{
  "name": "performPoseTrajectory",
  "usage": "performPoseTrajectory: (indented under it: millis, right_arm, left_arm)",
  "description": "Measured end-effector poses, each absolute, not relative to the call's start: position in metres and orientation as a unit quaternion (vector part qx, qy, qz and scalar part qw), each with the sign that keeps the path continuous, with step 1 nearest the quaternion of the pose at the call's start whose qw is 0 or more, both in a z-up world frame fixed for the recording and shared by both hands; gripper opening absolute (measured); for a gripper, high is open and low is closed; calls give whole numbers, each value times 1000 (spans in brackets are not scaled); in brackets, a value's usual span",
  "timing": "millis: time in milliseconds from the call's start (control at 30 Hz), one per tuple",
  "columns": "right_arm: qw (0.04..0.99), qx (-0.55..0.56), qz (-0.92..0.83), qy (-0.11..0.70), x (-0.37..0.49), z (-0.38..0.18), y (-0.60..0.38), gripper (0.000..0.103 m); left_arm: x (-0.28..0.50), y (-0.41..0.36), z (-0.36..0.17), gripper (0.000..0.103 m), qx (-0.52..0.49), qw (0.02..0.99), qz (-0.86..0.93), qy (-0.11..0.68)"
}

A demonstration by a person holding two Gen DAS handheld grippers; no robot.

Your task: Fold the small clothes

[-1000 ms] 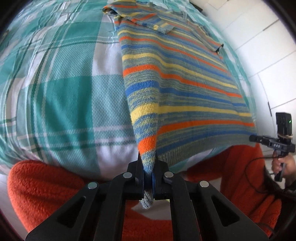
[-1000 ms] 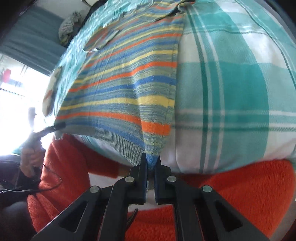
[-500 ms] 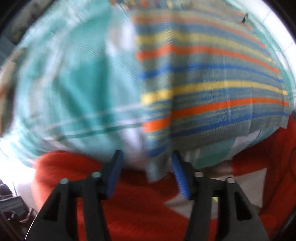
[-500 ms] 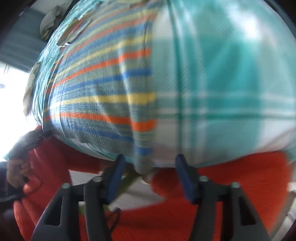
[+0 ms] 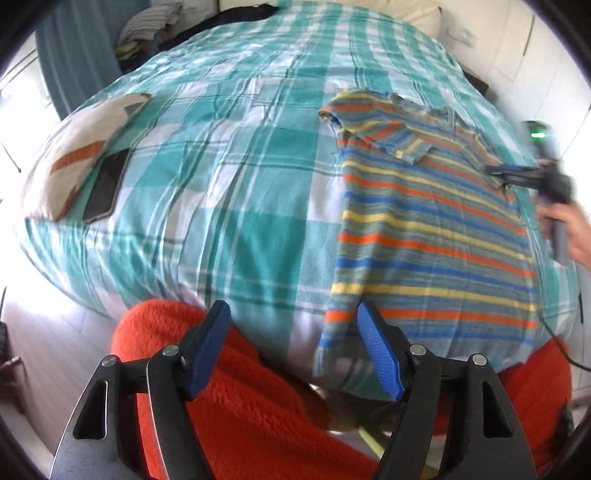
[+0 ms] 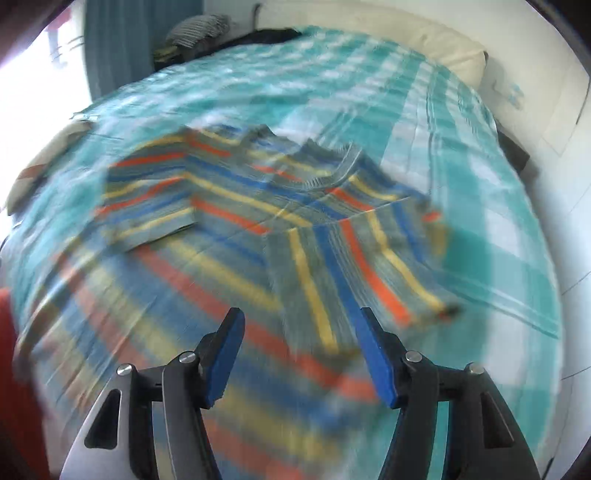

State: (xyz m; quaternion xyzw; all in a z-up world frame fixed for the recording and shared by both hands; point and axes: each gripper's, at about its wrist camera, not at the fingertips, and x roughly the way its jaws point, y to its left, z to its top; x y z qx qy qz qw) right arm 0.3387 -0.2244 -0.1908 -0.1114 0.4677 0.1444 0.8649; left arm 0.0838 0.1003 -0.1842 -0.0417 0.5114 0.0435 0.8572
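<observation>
A small striped knit shirt (image 5: 428, 225) in blue, orange, yellow and grey lies flat on the teal plaid bedspread (image 5: 229, 177), both sleeves folded in over its chest. My left gripper (image 5: 295, 347) is open and empty, raised just off the shirt's near left hem corner. My right gripper (image 6: 299, 350) is open and empty, hovering over the shirt (image 6: 229, 229) near its right sleeve (image 6: 354, 266); this view is motion-blurred. The right gripper also shows in the left wrist view (image 5: 524, 175), held over the shirt's right side.
An orange fleece blanket (image 5: 236, 398) hangs below the bed's near edge. A patterned pillow (image 5: 81, 155) lies at the bed's left. Folded clothes (image 5: 151, 26) sit at the far left corner. White wall and cupboards stand to the right.
Both grippers let go of the shirt's hem corners and opened. Both then lifted and pulled back; the right one swung up over the shirt's body.
</observation>
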Motion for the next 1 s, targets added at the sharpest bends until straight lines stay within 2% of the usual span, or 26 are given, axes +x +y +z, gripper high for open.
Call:
performPoseTrajectory:
  millis: [67,100,133,167,267,433,567,700,800,867,900,933,967,1000]
  right_arm:
    - [853,-88,129,499,362,-222,-224,61]
    - [853,-65,126,502,366,-227,-230,53]
    - [861,-40,120,492,368,-225,-238,17]
    - [864,-16,107,492,369,-219,-248,6]
    - [882,69,77,459,364,-187,-306,6]
    - [885,224,-35,408,318,-145,-463,6]
    - [857,268,-101,428,289,-162,-538,6]
    - [821,352,-97,438,270,-208,-556,7]
    - [806,417,-92,411,254,-233,-559,15]
    - [791,476,-75,377,245,-247,-564,36]
    - [790,490,-67,363,242,-248,-565,38]
    - [790,493,-65,358,243,-247,-563,38]
    - [795,481,-64,363,246,-246,-560,31]
    - [801,461,-68,376,249,-243,-555,16]
  left_arm:
    - [65,108,-177,77,-38,856,55,513]
    - [55,116,-175,77,-34,854,63,516]
    - [50,122,-181,77,-30,849,76,523]
    - [46,129,-184,77,-32,845,85,527]
    - [42,145,-188,77,-57,838,93,535]
    - [53,144,-185,77,-64,844,81,526]
    - [76,109,-182,76,-54,849,32,524]
    - [84,74,-171,76,-29,857,-4,514]
    - [80,59,-162,76,-17,863,-18,505]
    - [76,60,-162,76,-16,862,-17,506]
    - [75,61,-163,76,-15,861,-15,509]
    - [74,62,-167,76,-15,858,-10,513]
    - [74,65,-172,76,-16,853,-6,521]
    - [74,66,-175,76,-17,850,-3,526]
